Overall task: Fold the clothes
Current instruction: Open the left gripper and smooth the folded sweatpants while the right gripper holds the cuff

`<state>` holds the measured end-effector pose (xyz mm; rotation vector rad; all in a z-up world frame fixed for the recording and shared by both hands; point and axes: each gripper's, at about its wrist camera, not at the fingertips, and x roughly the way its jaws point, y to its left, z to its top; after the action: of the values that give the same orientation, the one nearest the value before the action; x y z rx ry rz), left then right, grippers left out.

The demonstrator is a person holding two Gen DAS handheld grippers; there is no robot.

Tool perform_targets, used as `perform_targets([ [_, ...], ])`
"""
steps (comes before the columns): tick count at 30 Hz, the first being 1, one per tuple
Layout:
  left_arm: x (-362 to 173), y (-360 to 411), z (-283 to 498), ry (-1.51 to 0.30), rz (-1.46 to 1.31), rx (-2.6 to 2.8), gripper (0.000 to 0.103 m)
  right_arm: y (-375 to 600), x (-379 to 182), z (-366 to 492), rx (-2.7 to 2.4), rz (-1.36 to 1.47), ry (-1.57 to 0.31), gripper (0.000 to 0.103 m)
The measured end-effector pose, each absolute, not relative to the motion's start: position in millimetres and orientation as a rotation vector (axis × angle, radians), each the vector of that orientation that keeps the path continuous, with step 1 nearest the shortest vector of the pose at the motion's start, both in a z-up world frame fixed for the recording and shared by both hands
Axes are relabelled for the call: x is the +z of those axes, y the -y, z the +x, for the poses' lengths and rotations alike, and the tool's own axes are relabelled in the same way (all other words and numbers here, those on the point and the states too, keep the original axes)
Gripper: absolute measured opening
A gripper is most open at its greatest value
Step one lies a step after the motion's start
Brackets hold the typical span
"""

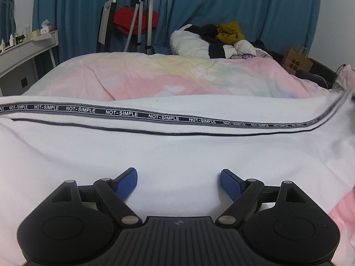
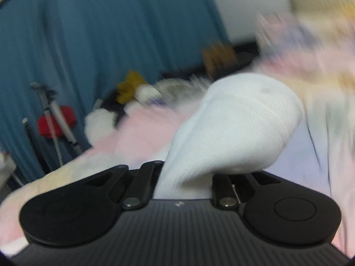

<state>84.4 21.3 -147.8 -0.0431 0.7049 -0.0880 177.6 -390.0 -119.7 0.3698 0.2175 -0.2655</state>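
A white garment [image 1: 168, 153] with a black "NOT-SIMPLE" band [image 1: 142, 115] lies spread across the bed in the left wrist view. My left gripper [image 1: 178, 182] is open, its blue pads [image 1: 126, 185] resting just above the white cloth, holding nothing. In the right wrist view, which is motion-blurred, my right gripper [image 2: 185, 177] is shut on a bunched fold of the white garment [image 2: 235, 128]. The cloth covers its fingertips and rises up in front of the camera.
The bed has a pink pastel cover [image 1: 168, 77]. A pile of clothes [image 1: 217, 40] lies at its far side. A white desk [image 1: 24, 51] stands at the left, a stand with a red item [image 1: 142, 20] before blue curtains, and a paper bag [image 1: 297, 61] at the right.
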Motion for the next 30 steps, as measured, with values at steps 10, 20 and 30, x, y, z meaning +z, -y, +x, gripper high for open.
perform_targets([
  [10, -79, -91, 68, -0.526, -0.300, 0.076, 0.083, 170, -103, 124, 0.130, -0.171, -0.175, 0.015],
  [20, -58, -125, 61, -0.503, -0.436, 0.114, 0.083, 108, -187, 116, 0.269, -0.369, -0.460, 0.015],
  [30, -56, -130, 41, -0.466, -0.497, 0.139, 0.083, 93, -163, 105, 0.337, -0.268, -0.322, 0.015],
])
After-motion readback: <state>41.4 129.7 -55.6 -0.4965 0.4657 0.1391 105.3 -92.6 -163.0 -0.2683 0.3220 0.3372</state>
